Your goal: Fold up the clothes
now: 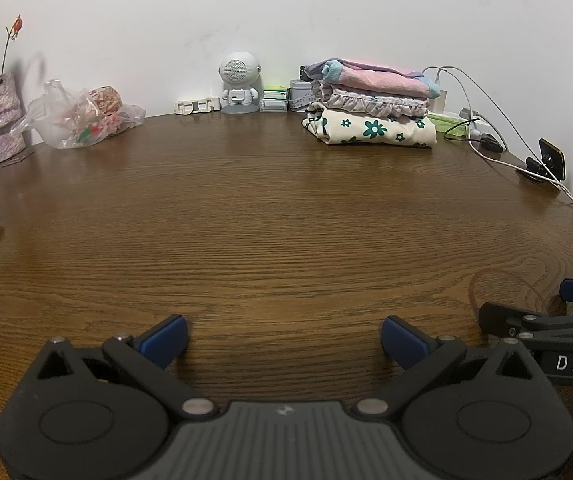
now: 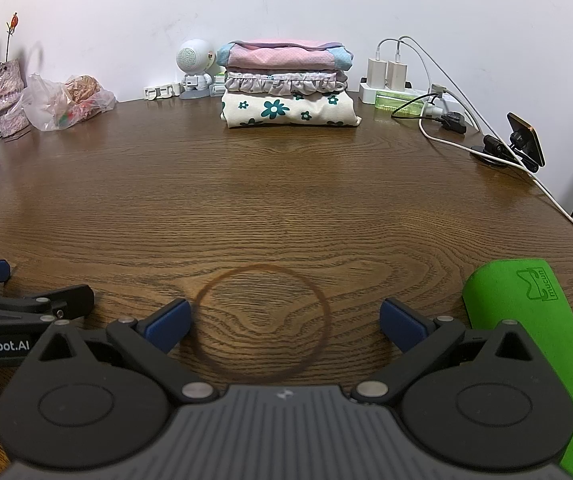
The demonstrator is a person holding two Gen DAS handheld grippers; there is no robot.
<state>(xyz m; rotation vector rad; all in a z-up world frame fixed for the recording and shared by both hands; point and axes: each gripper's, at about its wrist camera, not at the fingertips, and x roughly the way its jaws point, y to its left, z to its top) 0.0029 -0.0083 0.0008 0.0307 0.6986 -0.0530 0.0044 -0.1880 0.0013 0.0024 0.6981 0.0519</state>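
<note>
A stack [image 2: 288, 84] of three folded garments sits at the far edge of the table [image 2: 286, 208], against the wall. The bottom piece is cream with teal flowers [image 2: 290, 110], the middle one is ruffled [image 2: 286, 80], and the top one is pink with blue trim [image 2: 286, 56].

Left of the stack stands a white robot figure [image 2: 194, 68], partly hidden behind it in the right wrist view. Farther left of the stack lie a plastic bag [image 2: 66, 100] and a knitted vase [image 2: 6, 92] of dried flowers. Right of the stack are a power strip [image 2: 398, 94] with two white chargers, trailing cables, and a small clamp stand [image 2: 522, 140] at the table's edge.

Well in front of the stack, both tools hover low over bare wood, side by side. The left hand-held gripper [image 1: 284, 340] is released, its blue pads spread wide with nothing between them. The right hand-held gripper [image 2: 286, 324] is likewise released and empty, framing a dark ring stain [image 2: 262, 324] on the table. A green pad [image 2: 526, 320] lies just right of the right hand-held gripper, nearer than the stack.
</note>
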